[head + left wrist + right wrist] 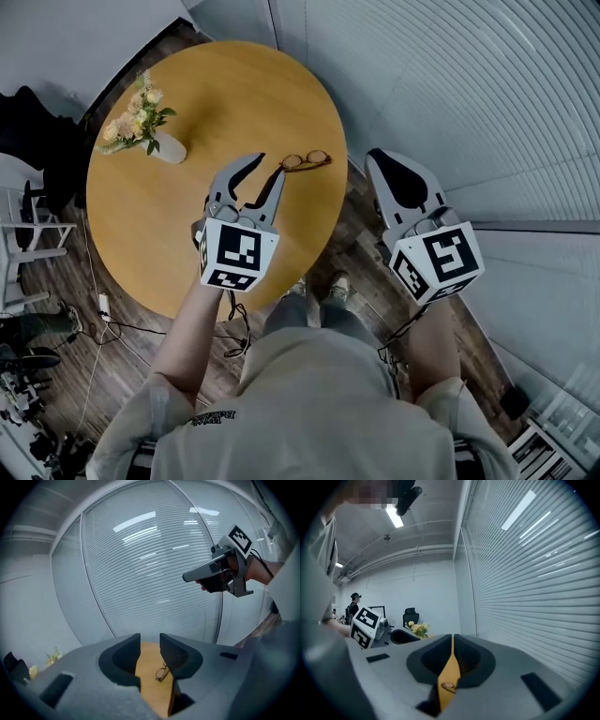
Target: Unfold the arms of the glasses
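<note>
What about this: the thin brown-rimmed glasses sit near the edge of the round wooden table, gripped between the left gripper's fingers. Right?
Not quite. The thin brown-rimmed glasses do sit near the edge of the round wooden table, but the left gripper is not gripping them. Its fingers stand apart and empty, with the glasses on the table beyond them, as the left gripper view shows.

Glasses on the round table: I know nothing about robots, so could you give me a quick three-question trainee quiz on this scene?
1. True or false: the glasses lie on the floor.
2. The left gripper is: A) open and empty; B) shut on the glasses; C) shut on a cup.
3. Fill in: the white vase on the table holds ____.
Key: 1 false, they lie on the table; 2 A; 3 flowers.
</note>
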Available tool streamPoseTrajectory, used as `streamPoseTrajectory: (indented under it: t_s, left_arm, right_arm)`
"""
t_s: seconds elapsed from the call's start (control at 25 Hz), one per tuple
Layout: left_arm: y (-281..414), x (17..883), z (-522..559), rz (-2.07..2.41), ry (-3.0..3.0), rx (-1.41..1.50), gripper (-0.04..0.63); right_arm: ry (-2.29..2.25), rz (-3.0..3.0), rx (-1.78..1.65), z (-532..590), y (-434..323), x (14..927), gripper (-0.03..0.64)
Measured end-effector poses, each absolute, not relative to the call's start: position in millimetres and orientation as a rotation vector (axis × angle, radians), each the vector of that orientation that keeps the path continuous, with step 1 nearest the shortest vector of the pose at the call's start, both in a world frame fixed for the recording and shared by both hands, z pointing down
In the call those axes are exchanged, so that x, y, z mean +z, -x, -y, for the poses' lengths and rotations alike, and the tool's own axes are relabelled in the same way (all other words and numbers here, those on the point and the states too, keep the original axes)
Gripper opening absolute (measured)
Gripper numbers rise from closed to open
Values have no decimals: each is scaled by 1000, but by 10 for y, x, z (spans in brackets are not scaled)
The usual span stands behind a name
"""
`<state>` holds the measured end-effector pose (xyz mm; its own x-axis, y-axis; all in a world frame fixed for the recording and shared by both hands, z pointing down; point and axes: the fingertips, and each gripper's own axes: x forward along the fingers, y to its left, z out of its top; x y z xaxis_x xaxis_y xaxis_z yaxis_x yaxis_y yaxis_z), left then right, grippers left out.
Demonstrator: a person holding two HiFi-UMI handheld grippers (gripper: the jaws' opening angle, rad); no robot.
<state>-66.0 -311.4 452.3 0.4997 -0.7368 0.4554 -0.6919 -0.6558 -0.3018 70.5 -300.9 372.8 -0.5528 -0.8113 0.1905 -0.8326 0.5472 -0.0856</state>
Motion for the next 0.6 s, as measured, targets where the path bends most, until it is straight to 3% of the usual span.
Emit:
streamPoseTrajectory:
  t_s: [0.6]
  left_arm:
    - [414, 5800, 3536, -1142, 2733, -1128, 138]
  right_arm:
    - [-1432, 2580, 398, 3474, -691, 4612, 35]
